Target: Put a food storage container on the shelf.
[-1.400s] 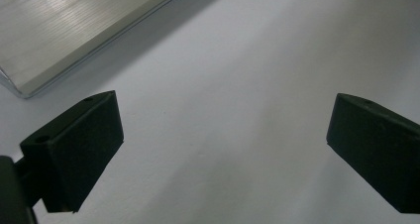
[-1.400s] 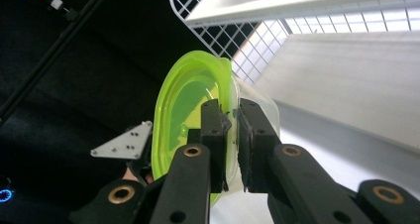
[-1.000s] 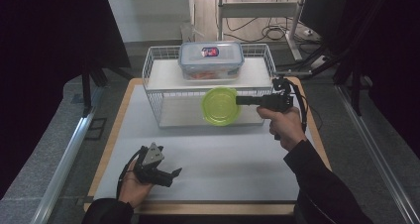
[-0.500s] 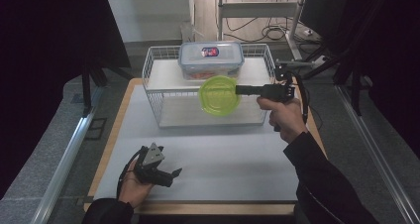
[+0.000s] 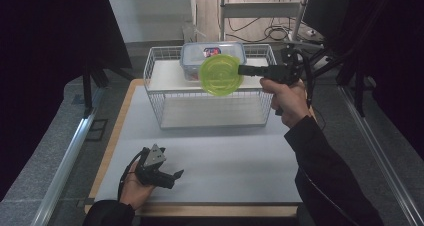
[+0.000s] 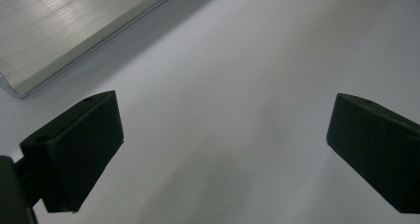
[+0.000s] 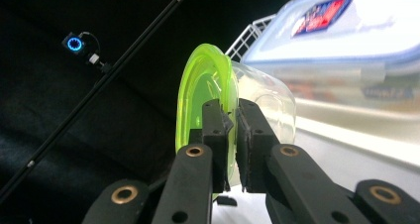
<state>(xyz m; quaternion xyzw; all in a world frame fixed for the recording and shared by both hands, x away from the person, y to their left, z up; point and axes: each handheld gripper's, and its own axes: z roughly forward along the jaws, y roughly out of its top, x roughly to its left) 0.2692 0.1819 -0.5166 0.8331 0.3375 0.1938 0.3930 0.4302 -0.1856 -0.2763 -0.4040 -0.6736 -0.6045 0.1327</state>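
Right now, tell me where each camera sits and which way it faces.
High view: fixed above the person's side, looking forward and down at the table and wire rack; both forearms enter from below.
Left gripper view: rides the left gripper, facing the bare table; wide-apart jaws show.
Right gripper view: rides the right gripper, facing the rack; jaws pinch the green-lidded container.
Shared: high and right gripper views both show that container and the clear lidded box.

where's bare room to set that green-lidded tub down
The wire rack's lower shelf is bare. So is the white mat between the rack and the left hand-held gripper. The top shelf is crowded mid-back by the clear lidded box; the round clear tub with green lid hangs in the right hand-held gripper.
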